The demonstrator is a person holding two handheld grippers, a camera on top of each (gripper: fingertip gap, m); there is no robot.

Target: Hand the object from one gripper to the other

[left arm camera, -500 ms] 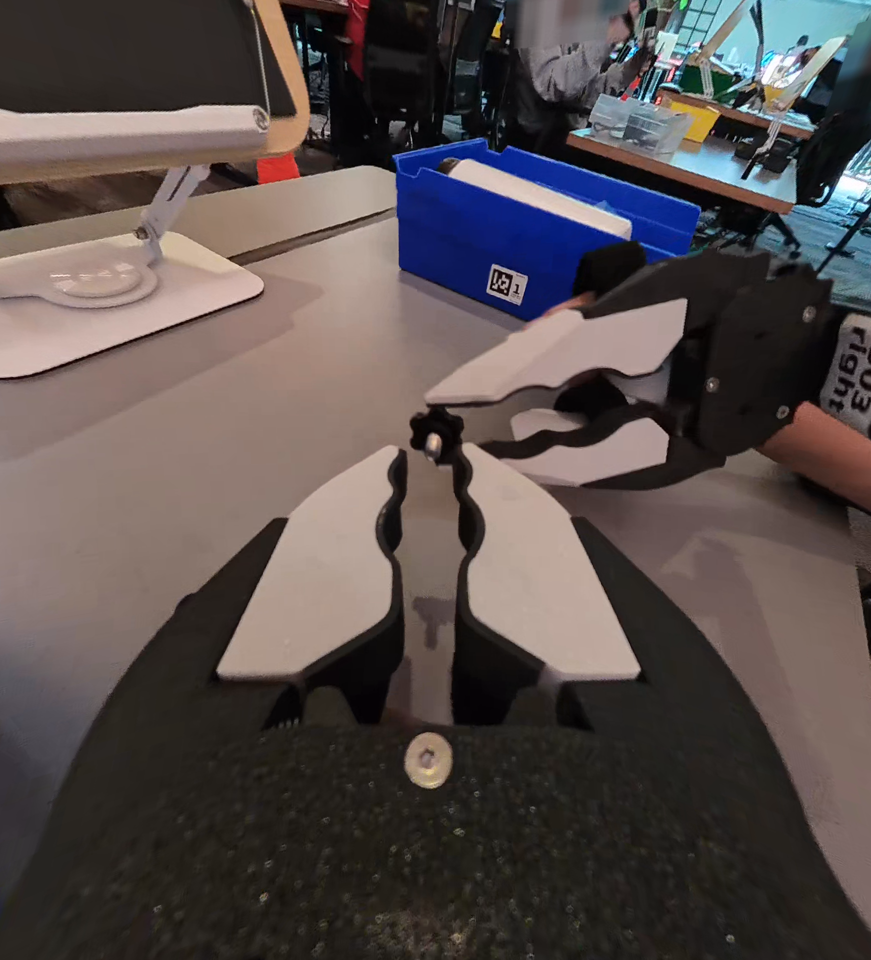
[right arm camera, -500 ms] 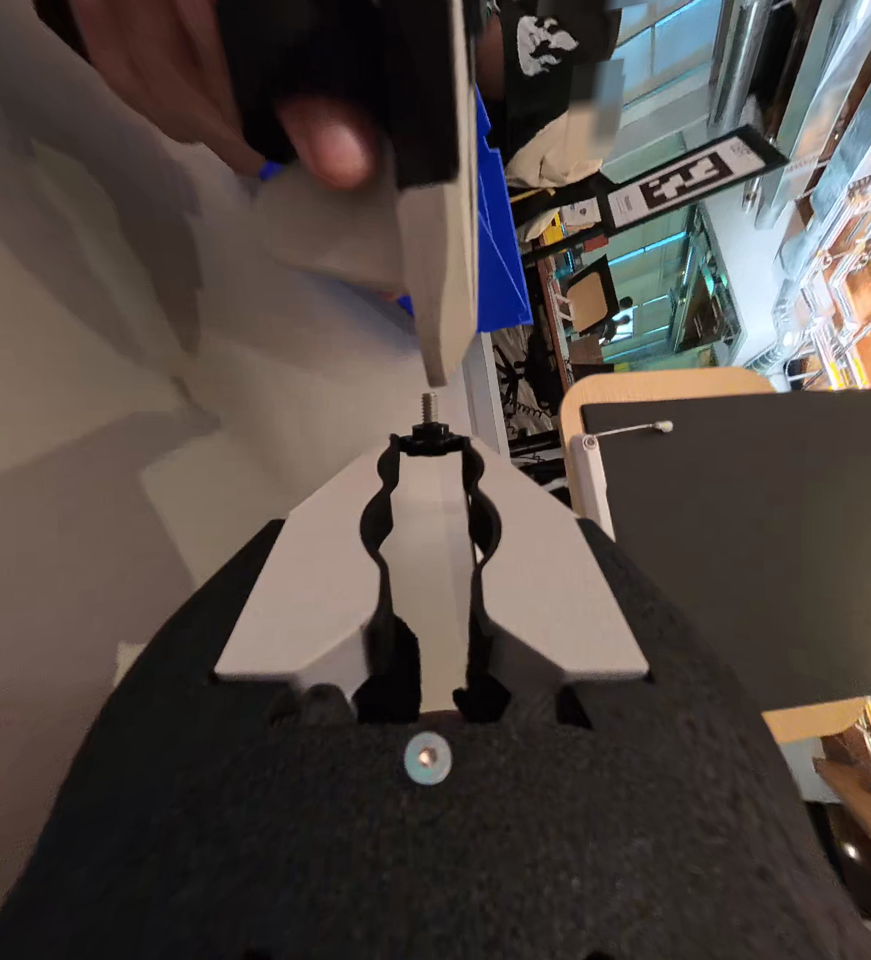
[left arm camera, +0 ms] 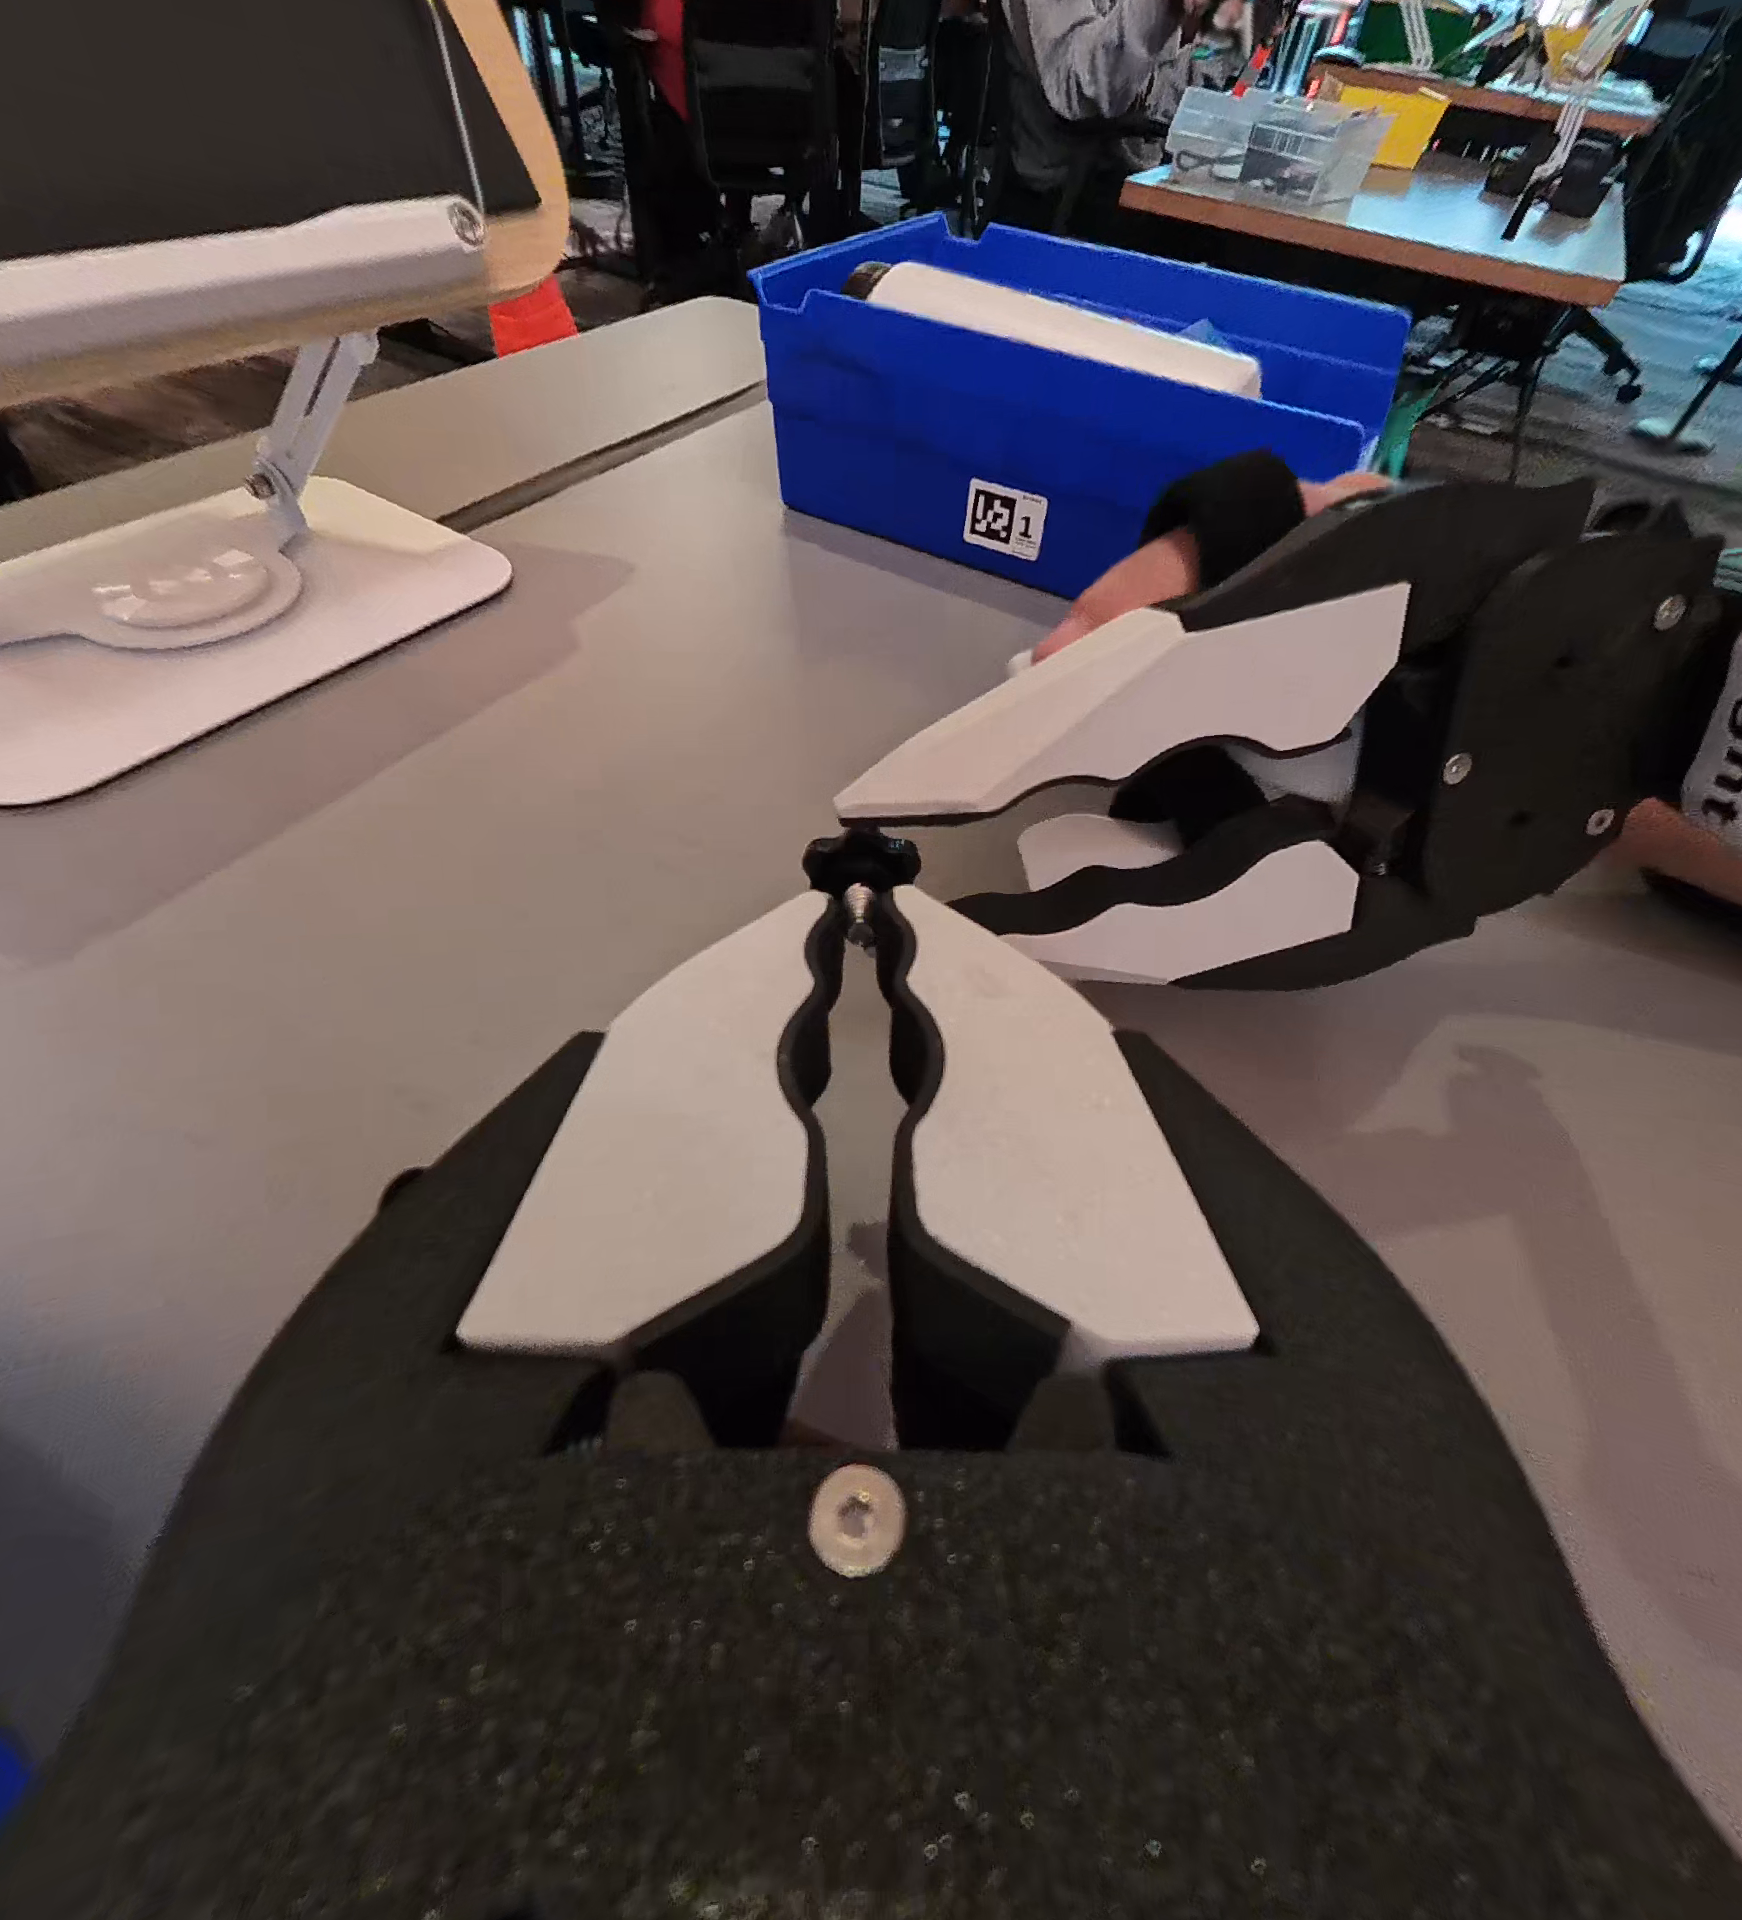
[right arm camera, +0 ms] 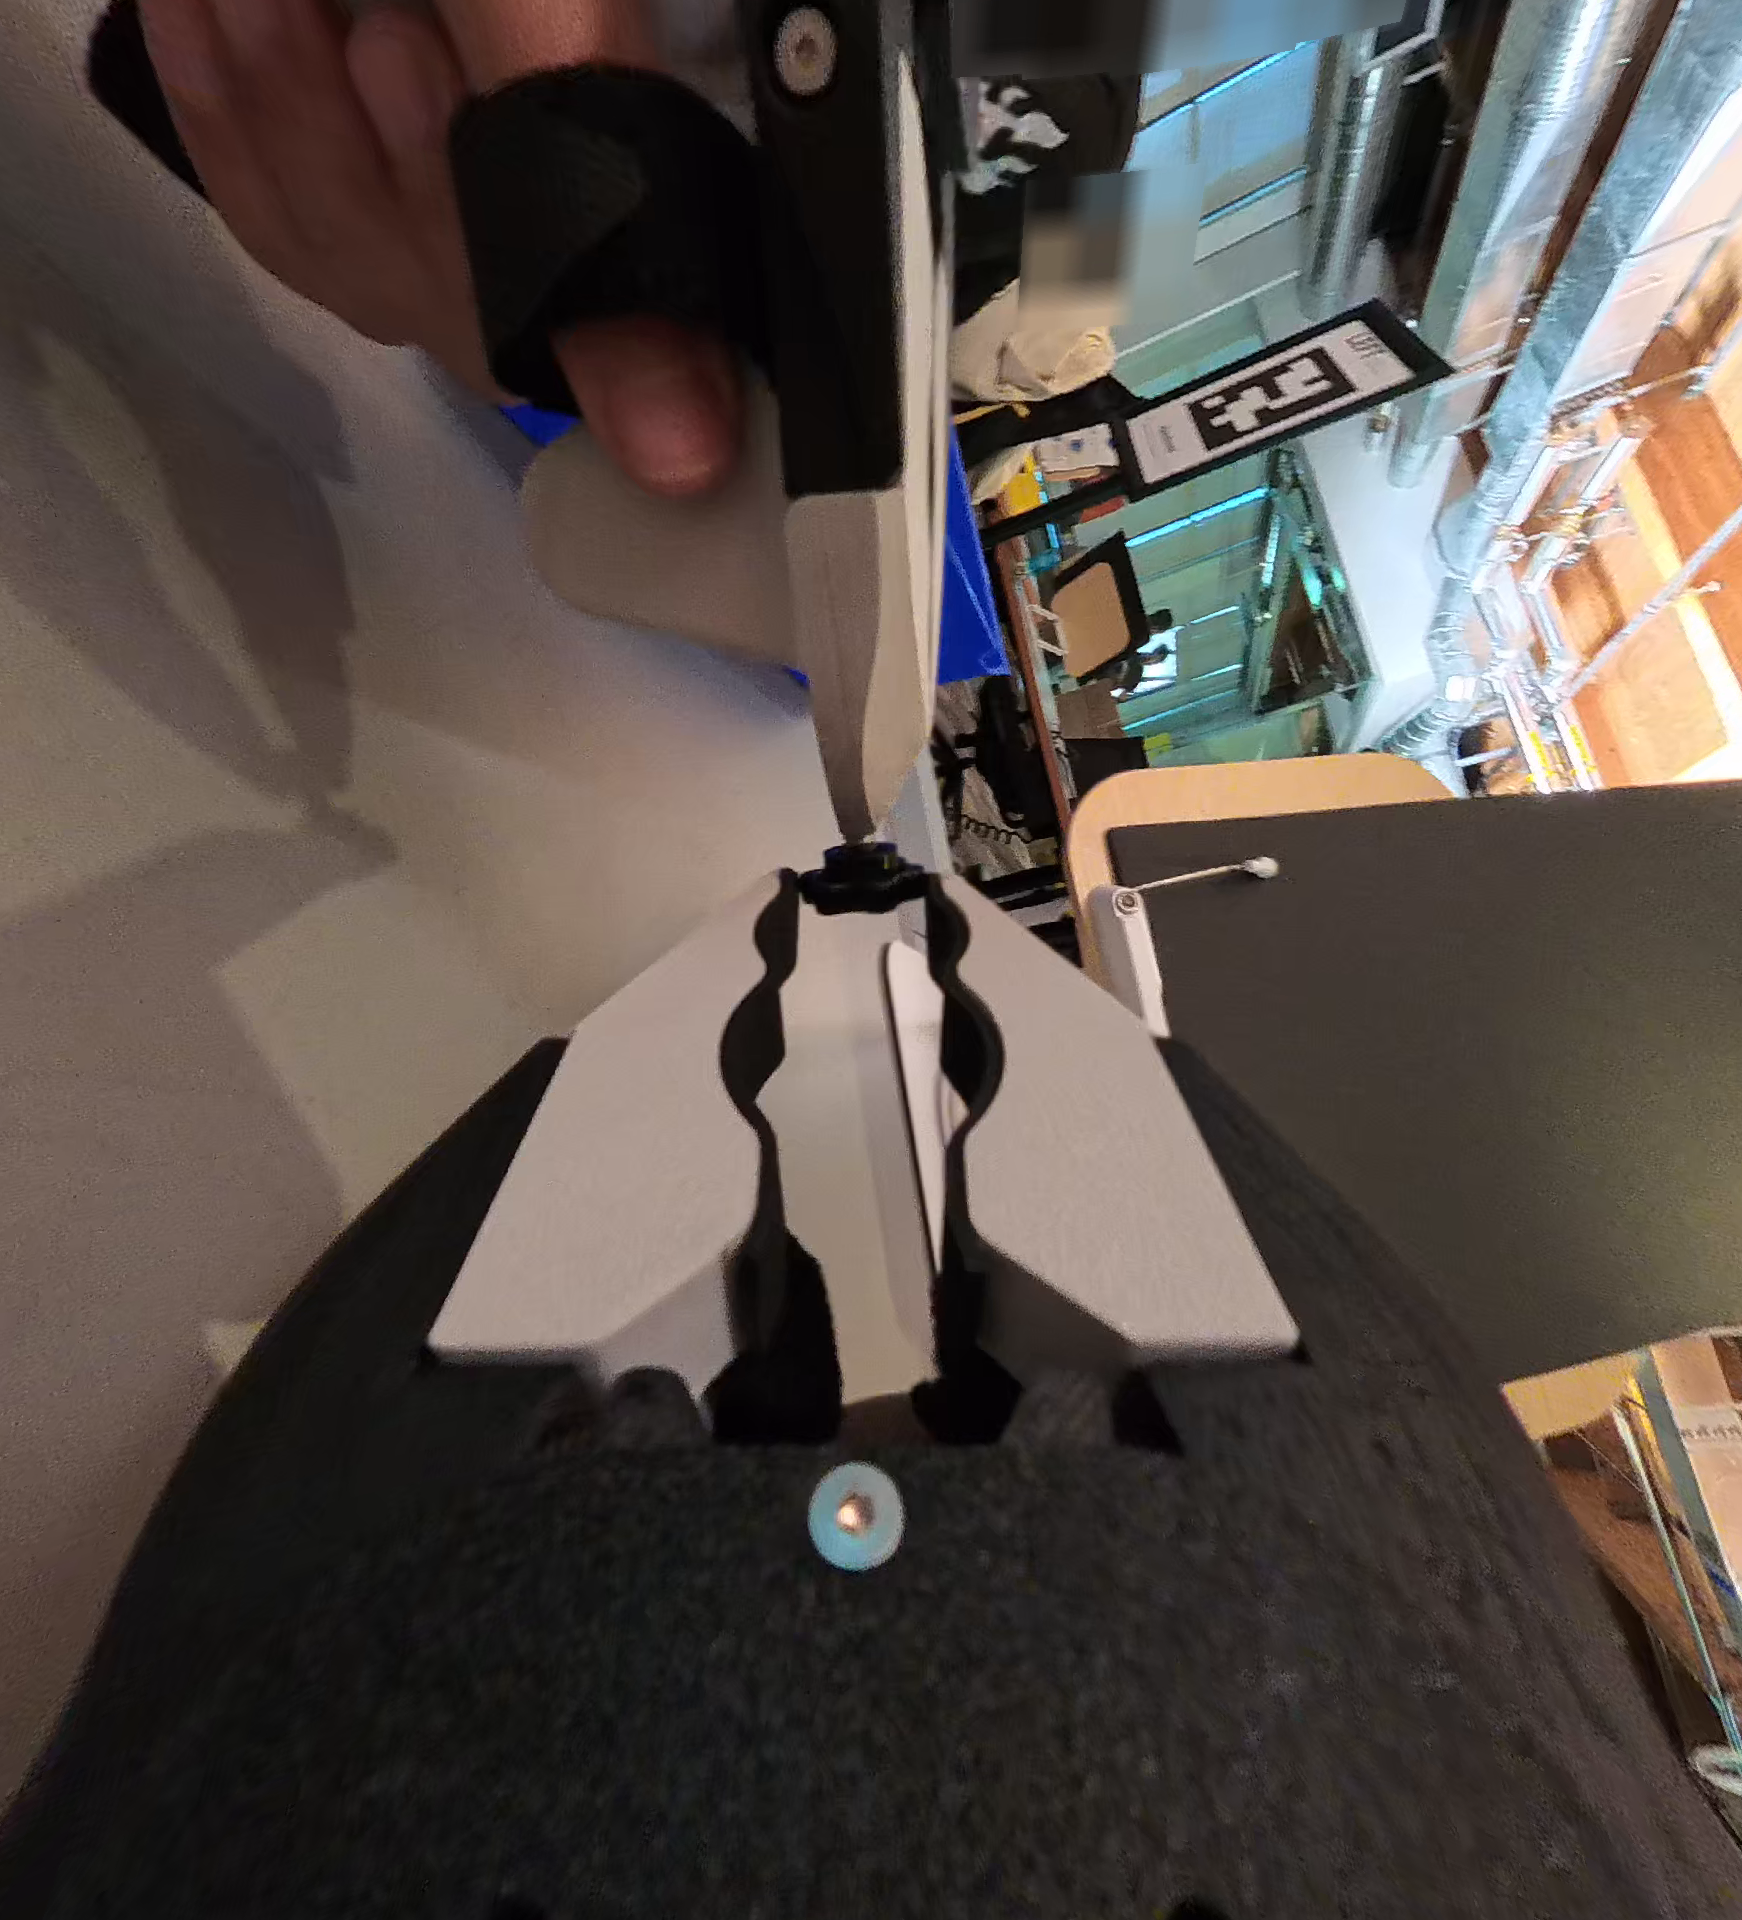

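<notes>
1. The thumbscrew [left arm camera: 862,868], a small black star knob with a bare metal thread, sat in mid-air above the bench [left arm camera: 347,935], right at the tips of both grippers.
2. The right gripper [right arm camera: 859,883] was pinching the knob between its tips, the jaws otherwise parted along their wavy inner edges.
3. The left gripper [left arm camera: 856,914] had its jaws drawn nearly together around the thread; whether they truly clamped it could not be told from either view.
4. A sound transfer probably called for the left gripper to squeeze fully on the thread before the right one let go.
5. The thread was thin and smooth, so it seemed likely to pivot or slip; gripping close under the knob looked safer.
6. The right gripper would best spread gently and back straight away along its own fingers, without dragging the knob sideways.
7. Keeping both over the bench meant a dropped screw would land near.
</notes>
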